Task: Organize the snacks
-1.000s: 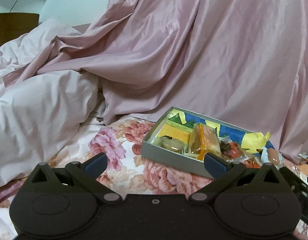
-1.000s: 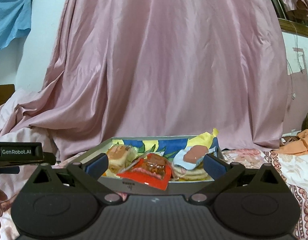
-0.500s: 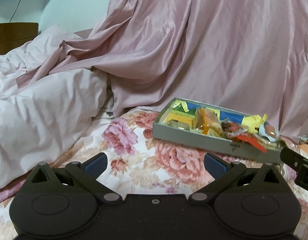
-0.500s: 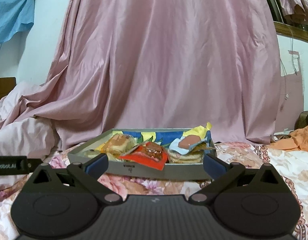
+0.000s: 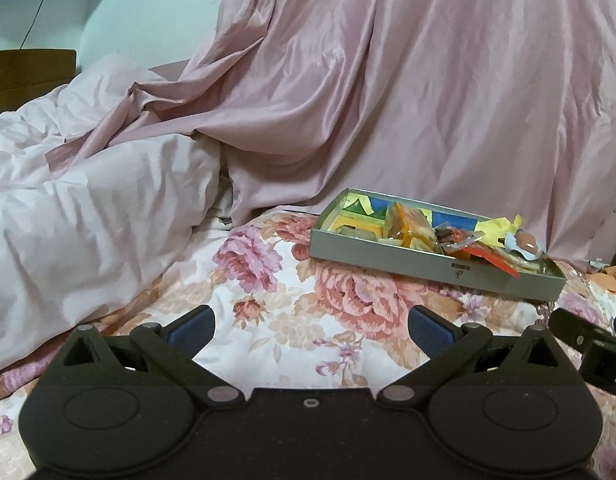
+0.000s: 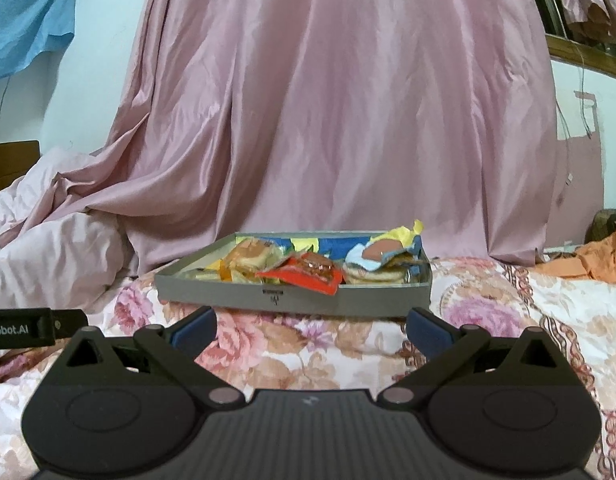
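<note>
Sitting farther off vs 1s ago, snack box (image 6: 292, 294); both grippers' jaws wide, empty.

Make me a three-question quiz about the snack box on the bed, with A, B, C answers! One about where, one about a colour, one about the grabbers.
1. Where does the snack box sit?
A. on the flowered bedspread
B. on a chair
C. on the floor

2. What colour is the packet hanging over the box's near edge?
A. green
B. red
C. black

3. How are the left gripper and right gripper?
A. both shut
B. one holds a snack
C. both open, empty

Answers: 1 A, roses show under the box. 2 B, it is red-orange. 3 C, their fingers stand wide apart with nothing between.
</note>
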Available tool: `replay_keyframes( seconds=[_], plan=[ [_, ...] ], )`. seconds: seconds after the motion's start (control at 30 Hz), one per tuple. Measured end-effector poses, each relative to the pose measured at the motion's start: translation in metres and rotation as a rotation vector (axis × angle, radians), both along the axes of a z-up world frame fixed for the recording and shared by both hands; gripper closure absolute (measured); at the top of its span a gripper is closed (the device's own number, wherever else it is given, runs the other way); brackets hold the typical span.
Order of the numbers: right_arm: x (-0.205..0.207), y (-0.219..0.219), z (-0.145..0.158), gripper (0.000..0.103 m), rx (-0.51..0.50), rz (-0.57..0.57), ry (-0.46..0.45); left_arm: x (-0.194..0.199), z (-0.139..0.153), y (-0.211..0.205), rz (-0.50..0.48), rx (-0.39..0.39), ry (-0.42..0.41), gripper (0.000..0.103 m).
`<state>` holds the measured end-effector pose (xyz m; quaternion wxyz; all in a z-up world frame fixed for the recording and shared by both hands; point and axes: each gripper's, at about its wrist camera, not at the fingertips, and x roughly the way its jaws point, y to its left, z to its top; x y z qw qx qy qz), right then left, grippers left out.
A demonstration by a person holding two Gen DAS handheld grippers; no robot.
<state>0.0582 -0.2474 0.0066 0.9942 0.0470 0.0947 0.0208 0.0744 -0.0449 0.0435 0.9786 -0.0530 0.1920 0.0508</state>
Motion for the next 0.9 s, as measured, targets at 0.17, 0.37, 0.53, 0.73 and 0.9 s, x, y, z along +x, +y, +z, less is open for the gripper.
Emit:
replay_keyframes(
  seconds=[0.17, 0.37, 0.53, 0.73, 0.9],
  plan=[
    [-0.012, 0.007, -0.006, 0.000, -0.003, 0.001, 0.026, -0.013, -0.004, 0.005, -0.003, -0.025, 0.006, 0.001],
    [-0.029, 0.014, -0.008, 0.000, 0.000, -0.012, 0.030, -0.033, -0.014, 0.009, -0.016, -0.011, 0.011, 0.001],
    [-0.041, 0.019, -0.008, 0.000, -0.012, -0.027, 0.018, -0.046, -0.020, 0.014, -0.036, 0.012, 0.000, 0.001],
    [-0.052, 0.028, -0.011, 0.000, -0.035, -0.038, 0.032, -0.049, -0.021, 0.018, -0.070, 0.010, -0.019, 0.001],
    [-0.058, 0.038, -0.012, 0.000, -0.078, -0.052, 0.027, -0.050, -0.026, 0.022, -0.084, 0.011, -0.022, 0.001]
  ],
)
